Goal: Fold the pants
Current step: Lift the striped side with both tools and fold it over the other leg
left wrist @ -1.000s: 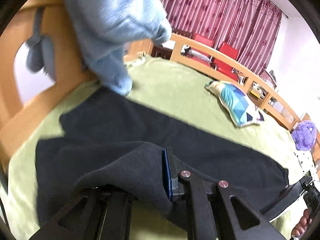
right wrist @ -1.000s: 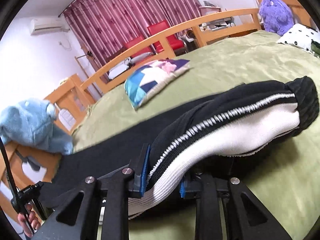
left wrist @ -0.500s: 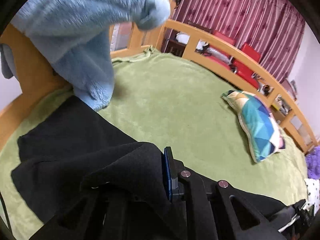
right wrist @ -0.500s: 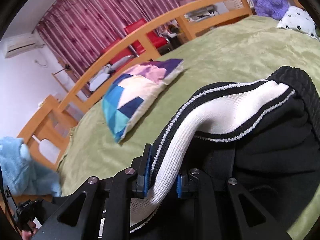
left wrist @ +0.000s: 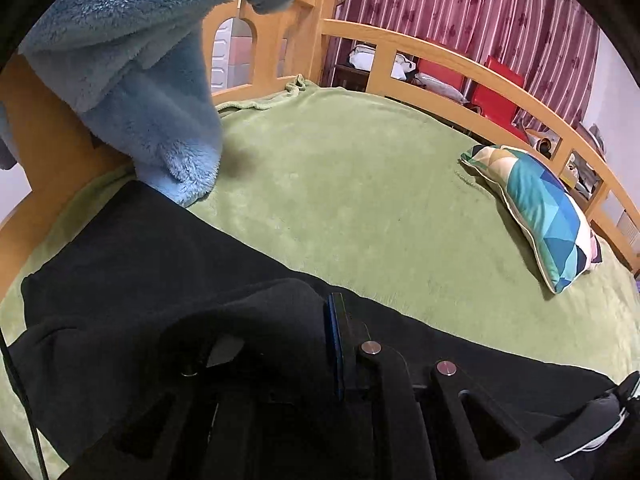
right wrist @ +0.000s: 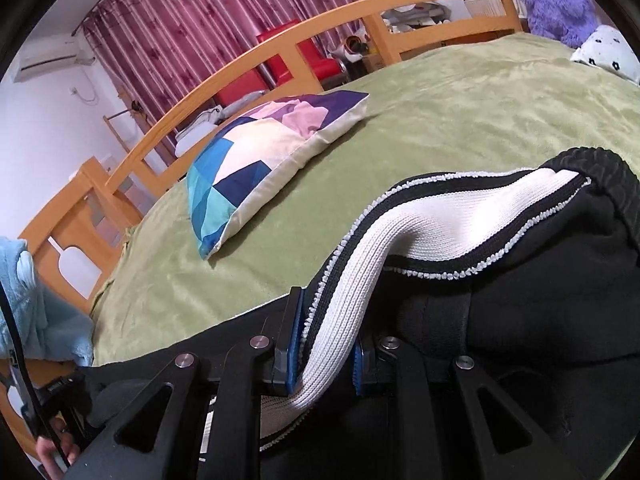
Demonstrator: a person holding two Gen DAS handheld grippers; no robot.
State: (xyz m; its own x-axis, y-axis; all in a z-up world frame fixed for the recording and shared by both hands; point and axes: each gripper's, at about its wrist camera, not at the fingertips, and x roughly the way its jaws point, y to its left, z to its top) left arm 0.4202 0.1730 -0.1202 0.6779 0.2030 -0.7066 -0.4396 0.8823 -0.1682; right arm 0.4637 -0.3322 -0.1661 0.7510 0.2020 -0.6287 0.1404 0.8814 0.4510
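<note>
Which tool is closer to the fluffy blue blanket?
Left. The left tool holds the pants just below the blue blanket; the right tool sees it far off at the edge.

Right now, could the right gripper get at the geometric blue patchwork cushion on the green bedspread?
Probably not yet: the right gripper is shut on the white ribbed stripe of the black pants. The green bedspread towards the patchwork cushion looks bare.

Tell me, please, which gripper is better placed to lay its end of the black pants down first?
Probably left: the left gripper pinches black pants fabric low over the flat layer, while the right gripper holds the white side stripe arched higher.
</note>
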